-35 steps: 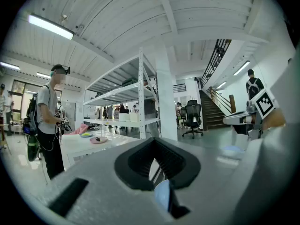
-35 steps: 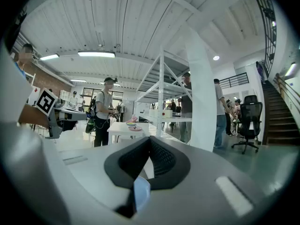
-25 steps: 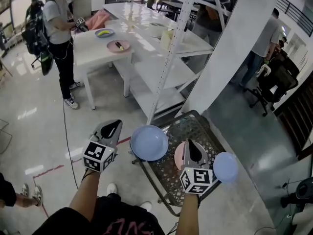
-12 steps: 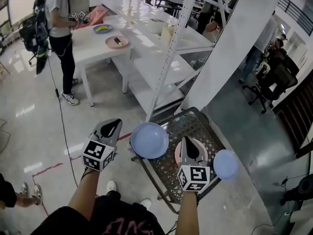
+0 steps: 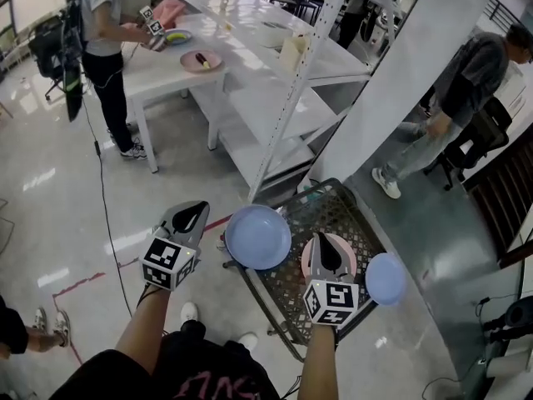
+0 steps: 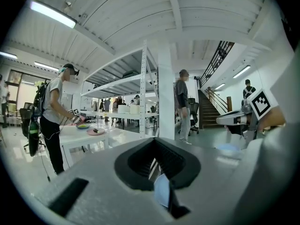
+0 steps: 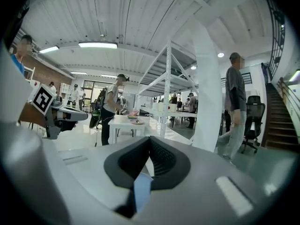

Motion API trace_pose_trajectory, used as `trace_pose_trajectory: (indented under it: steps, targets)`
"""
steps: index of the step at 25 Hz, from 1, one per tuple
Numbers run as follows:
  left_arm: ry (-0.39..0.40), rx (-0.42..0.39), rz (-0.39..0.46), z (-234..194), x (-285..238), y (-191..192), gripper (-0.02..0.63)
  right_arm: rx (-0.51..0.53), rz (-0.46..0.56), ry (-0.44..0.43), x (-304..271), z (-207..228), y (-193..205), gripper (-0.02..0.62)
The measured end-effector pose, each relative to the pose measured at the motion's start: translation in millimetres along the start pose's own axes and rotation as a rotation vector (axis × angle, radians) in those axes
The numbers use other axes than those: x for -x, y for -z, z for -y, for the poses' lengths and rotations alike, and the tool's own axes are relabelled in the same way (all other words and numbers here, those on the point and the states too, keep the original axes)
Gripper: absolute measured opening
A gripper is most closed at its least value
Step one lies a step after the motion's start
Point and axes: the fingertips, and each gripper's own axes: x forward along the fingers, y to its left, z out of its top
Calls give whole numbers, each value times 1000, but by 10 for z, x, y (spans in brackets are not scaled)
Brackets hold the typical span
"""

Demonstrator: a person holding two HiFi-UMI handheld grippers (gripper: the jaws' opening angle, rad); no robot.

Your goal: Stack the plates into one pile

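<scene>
Head view shows the left gripper (image 5: 198,211) and right gripper (image 5: 323,247) with jaws closed and empty, probably preparing, as the large blue plate (image 5: 258,237) lies between them on the counter (image 5: 333,213), the pink plate (image 5: 350,258) under the right jaws, and the small blue plate (image 5: 386,279) beside them.

Large blue plate (image 5: 258,237), pink plate (image 5: 351,257), small blue plate (image 5: 386,278) — side by side, unstacked, on wire table (image 5: 333,211).

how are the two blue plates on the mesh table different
Size: the left blue plate is clearly wider than the right blue plate. Place: the left blue plate sits at the mesh table's left end, the right blue plate at its right edge, with a pink plate between them. Both are light blue, round, empty and unstacked.
</scene>
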Motion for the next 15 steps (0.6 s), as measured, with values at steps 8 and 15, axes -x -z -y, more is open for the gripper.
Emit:
trace_pose_trajectory:
  steps: [8, 15]
  targets:
    - [59, 11, -10, -308, -13, 58, -2, 7, -30, 42, -185, -262, -74, 3]
    - [110, 25, -23, -519, -28, 162, -2, -5, -53, 86, -265, -457, -34, 4]
